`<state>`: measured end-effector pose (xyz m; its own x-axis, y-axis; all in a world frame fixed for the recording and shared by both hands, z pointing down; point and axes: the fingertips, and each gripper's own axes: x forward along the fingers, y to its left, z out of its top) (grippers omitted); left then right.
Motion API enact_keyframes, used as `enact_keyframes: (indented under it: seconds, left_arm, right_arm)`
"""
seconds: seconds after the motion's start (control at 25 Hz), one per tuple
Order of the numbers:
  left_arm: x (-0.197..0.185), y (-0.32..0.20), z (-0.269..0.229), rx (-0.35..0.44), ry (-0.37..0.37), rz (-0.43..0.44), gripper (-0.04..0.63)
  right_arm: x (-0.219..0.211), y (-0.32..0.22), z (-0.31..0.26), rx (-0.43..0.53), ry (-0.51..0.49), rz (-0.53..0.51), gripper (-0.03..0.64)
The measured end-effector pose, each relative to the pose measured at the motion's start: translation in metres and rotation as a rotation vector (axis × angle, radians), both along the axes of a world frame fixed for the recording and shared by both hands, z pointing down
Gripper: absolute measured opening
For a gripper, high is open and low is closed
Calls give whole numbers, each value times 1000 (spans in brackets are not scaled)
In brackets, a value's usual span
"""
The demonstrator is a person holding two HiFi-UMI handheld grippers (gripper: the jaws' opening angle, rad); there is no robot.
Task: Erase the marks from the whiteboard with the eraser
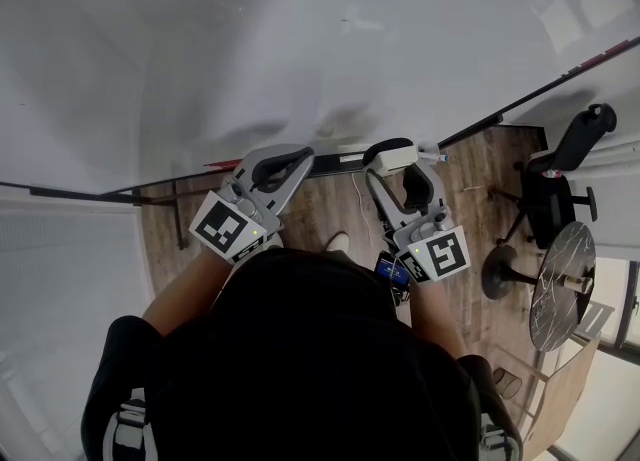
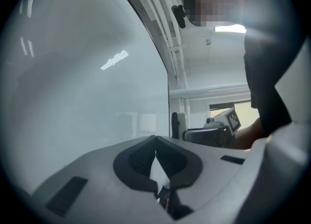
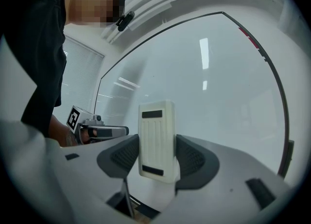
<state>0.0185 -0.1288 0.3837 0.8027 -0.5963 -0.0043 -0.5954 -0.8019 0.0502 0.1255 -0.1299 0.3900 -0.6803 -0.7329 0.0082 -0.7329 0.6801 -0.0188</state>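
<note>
The whiteboard (image 1: pixel 300 39) fills the upper part of the head view, with a small faint mark (image 1: pixel 360 21) near its top. My right gripper (image 1: pixel 395 161) is shut on the white eraser (image 1: pixel 392 156), held level close to the board's lower edge. In the right gripper view the eraser (image 3: pixel 156 138) stands upright between the jaws, with the whiteboard (image 3: pixel 218 87) behind it. My left gripper (image 1: pixel 285 162) hangs beside it, shut on nothing. In its own view the left gripper (image 2: pixel 155 139) faces the whiteboard (image 2: pixel 87 82), which looks plain white there.
A dark tray rail (image 1: pixel 330 164) runs under the board, with a red pen (image 1: pixel 225 162) on it. To the right, on the wooden floor (image 1: pixel 470 199), stand a black office chair (image 1: pixel 560 174) and a round table (image 1: pixel 560 284). A window with blinds (image 3: pixel 80 79) is at the left.
</note>
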Motion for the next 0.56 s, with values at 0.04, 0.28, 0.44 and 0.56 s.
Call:
enact_keyframes:
  seconds: [0.04, 0.28, 0.44, 0.56]
  left_arm:
    - [1, 0, 0, 2, 1, 0, 6]
    - [1, 0, -2, 18, -24, -4, 6]
    - [1, 1, 4, 14, -67, 2, 6]
    - [1, -1, 7, 14, -56, -2, 6]
  right_arm:
    - [1, -2, 2, -4, 5, 4, 230]
    - [2, -8, 4, -13, 15, 10, 230]
    - [-1, -9, 5, -15, 15, 4, 230]
    - [-1, -10, 7, -18, 11, 4, 230]
